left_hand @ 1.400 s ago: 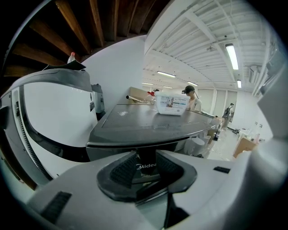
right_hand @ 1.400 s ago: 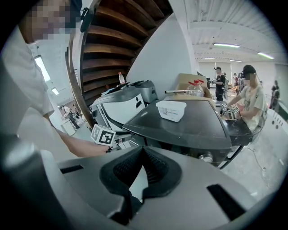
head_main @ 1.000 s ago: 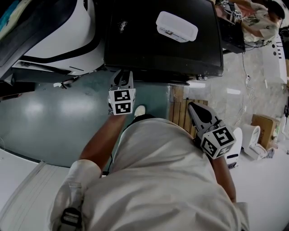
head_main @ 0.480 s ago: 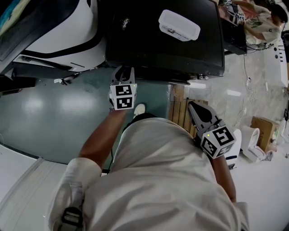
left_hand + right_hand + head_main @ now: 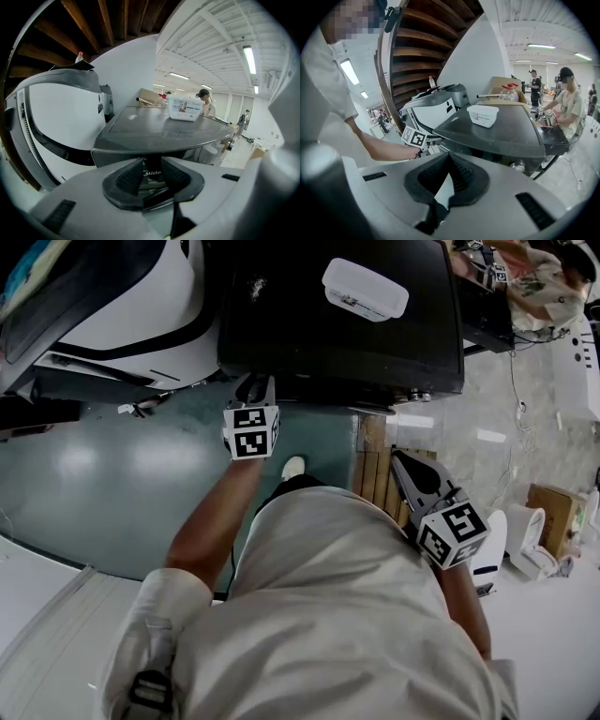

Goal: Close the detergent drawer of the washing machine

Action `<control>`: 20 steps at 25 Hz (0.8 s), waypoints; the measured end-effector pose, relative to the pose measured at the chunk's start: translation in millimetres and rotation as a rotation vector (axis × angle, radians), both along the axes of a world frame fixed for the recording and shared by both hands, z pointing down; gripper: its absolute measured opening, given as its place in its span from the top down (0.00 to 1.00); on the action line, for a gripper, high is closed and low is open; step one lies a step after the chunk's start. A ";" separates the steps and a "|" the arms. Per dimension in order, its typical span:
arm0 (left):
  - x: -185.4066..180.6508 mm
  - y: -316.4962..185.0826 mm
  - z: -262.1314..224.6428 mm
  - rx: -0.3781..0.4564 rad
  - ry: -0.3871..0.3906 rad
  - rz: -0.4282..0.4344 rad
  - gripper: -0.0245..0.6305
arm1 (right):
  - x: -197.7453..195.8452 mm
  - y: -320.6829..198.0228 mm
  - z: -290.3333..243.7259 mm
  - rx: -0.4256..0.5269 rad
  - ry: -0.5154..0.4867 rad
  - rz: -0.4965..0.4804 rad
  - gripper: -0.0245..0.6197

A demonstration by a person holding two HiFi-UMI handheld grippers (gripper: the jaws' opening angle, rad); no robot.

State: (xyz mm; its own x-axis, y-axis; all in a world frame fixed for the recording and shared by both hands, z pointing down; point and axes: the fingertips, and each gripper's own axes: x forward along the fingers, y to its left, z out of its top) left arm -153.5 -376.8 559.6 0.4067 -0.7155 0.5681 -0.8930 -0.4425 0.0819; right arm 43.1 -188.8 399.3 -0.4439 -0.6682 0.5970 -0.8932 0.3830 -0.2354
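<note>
The black washing machine (image 5: pixel 337 324) stands ahead of me with a white plastic box (image 5: pixel 366 289) on its lid. My left gripper (image 5: pixel 255 388) reaches its front edge near the left corner, covering the drawer area in the head view. In the left gripper view its pads (image 5: pixel 130 176) stand apart, and the machine's dark front with its logo (image 5: pixel 151 173) shows in the gap; I see no pad pressing on it. My right gripper (image 5: pixel 401 465) hangs lower right, away from the machine, jaws closed to a point and empty. Its own view shows the left gripper's marker cube (image 5: pixel 415 137) at the machine's corner.
A large white machine (image 5: pixel 122 306) stands left of the washer. A wooden pallet (image 5: pixel 375 474) lies under the washer's right side on the teal floor (image 5: pixel 112 474). A cardboard box (image 5: pixel 548 502) sits at the right. A person (image 5: pixel 534 277) works at a table behind.
</note>
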 end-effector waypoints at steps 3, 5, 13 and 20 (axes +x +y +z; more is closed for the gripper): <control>-1.1 3.3 -2.0 -0.008 -0.009 -0.017 0.78 | 5.2 8.3 -1.0 0.005 -0.008 -0.004 0.96; -1.4 6.7 -5.0 -0.008 -0.012 -0.028 0.77 | 10.5 14.2 -1.4 0.009 -0.013 -0.003 0.96; 0.8 36.5 -33.2 0.015 -0.008 -0.065 0.78 | 27.0 40.8 -4.4 0.028 -0.047 -0.030 0.95; 10.2 81.6 -66.7 0.046 -0.019 -0.079 0.78 | 37.3 63.7 -5.1 0.053 -0.088 -0.085 0.96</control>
State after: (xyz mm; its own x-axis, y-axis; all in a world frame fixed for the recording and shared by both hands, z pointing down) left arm -143.3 -295.2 492.9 0.3373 -0.7701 0.5415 -0.9264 -0.3737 0.0456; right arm 80.4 -125.1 394.3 -0.5497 -0.6554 0.5180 -0.8336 0.4706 -0.2891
